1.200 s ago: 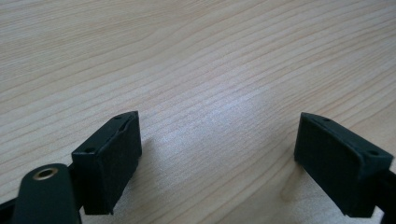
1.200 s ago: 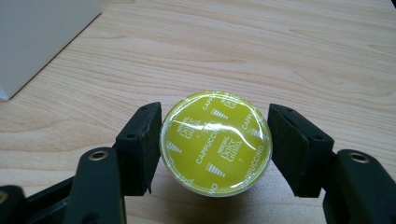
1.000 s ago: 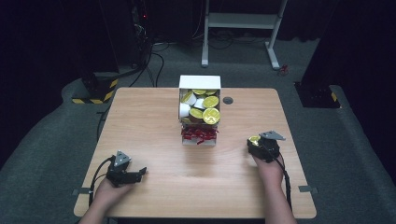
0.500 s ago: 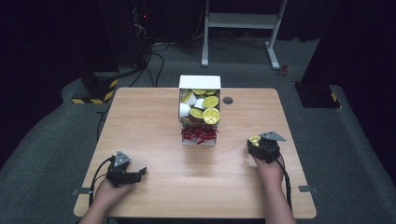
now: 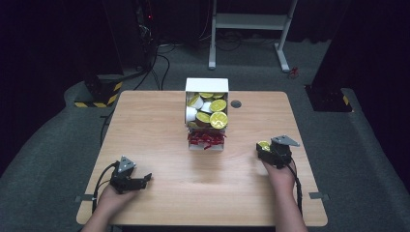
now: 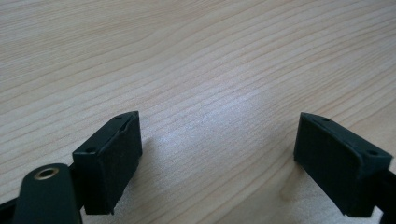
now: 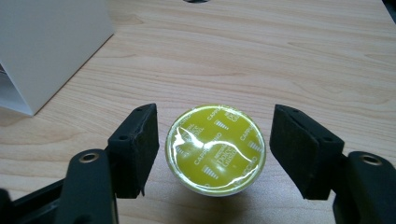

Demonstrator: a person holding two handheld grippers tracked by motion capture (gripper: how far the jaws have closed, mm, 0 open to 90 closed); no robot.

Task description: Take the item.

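Dark grey carpet surrounds the pale wooden worktop (image 5: 159, 135) at which we sit. Toward its far edge stands a white cardboard box (image 5: 207, 85) packed with round capsules (image 5: 218, 119), some yellow-lidded and some white; below them, in what seems a lower compartment, lie small red pieces (image 5: 206, 139) that we cannot identify from the high view. Near the right edge our right gripper (image 7: 214, 144) has just been opening: its fingers (image 7: 135, 149) stand released on either side of a round yellow foil-lidded coffee capsule (image 7: 215, 148), which sits upright on the wood between them, a gap showing on each side. Well apart, near the left front corner, our left gripper (image 6: 219, 161) rests with fingers spread wide over bare wood.
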